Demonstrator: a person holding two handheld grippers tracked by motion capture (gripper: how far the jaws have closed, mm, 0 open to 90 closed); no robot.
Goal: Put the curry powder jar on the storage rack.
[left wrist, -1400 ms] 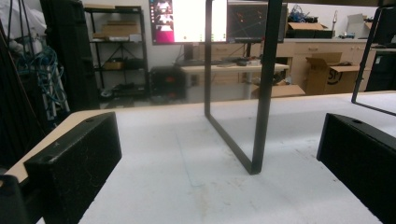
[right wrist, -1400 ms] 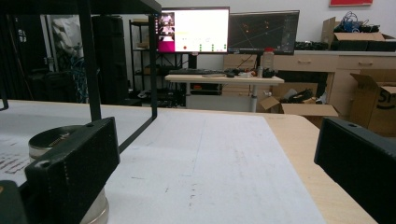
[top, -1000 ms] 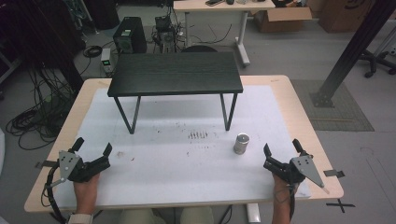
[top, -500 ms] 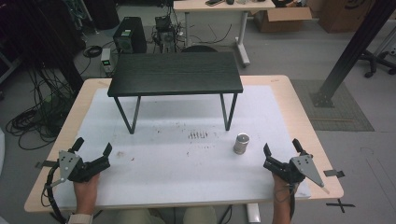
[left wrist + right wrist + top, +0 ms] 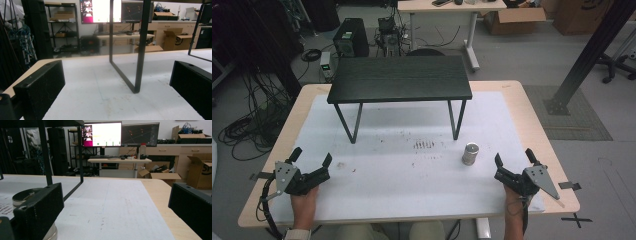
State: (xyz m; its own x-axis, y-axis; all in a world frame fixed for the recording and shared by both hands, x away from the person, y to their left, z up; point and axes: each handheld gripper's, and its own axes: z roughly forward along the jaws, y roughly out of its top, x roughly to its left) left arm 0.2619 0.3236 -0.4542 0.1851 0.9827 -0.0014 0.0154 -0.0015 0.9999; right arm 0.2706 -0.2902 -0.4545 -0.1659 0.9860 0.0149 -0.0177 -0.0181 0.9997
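A small silver can (image 5: pixel 470 153) stands upright on the white table cover, right of middle. In the right gripper view the can (image 5: pixel 25 195) peeks out behind the left jaw. My right gripper (image 5: pixel 513 162) rests near the front right edge, open and empty, just right of the can. My left gripper (image 5: pixel 310 157) sits near the front left edge, open with nothing between its jaws. A low black stand (image 5: pixel 399 78) with thin metal legs occupies the back middle; one leg frame (image 5: pixel 136 62) rises ahead in the left gripper view.
The white sheet (image 5: pixel 402 185) covers most of the wooden table (image 5: pixel 517 100). Faint dark marks (image 5: pixel 423 145) lie on the sheet near the middle. Beyond the table are a desk (image 5: pixel 447 7), cardboard boxes (image 5: pixel 512 15) and cables (image 5: pixel 247 125) on the floor.
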